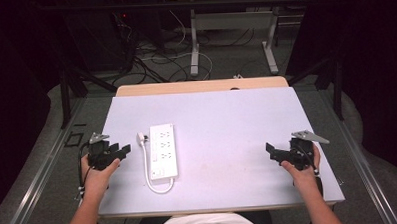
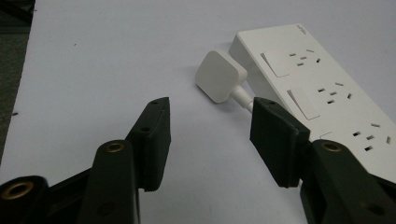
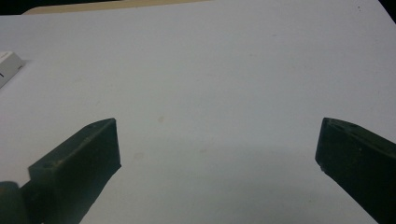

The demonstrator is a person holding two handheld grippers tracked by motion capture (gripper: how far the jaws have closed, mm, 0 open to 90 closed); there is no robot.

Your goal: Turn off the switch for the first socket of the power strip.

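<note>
A white plastic power strip point(image 1: 163, 150) with rows of sockets lies flat on the pale-topped desk point(image 1: 227, 126), toward its left side, with its white cable point(image 1: 154, 181) looping round the near end and up its left side to a square white plug point(image 2: 219, 76) just beside it. The left hand-held gripper point(image 1: 122, 149) sits near the plug, jaws apart and holding nothing. The right hand-held gripper point(image 1: 271, 150) hovers well apart at the desk's right edge, jaws spread wide.
</note>
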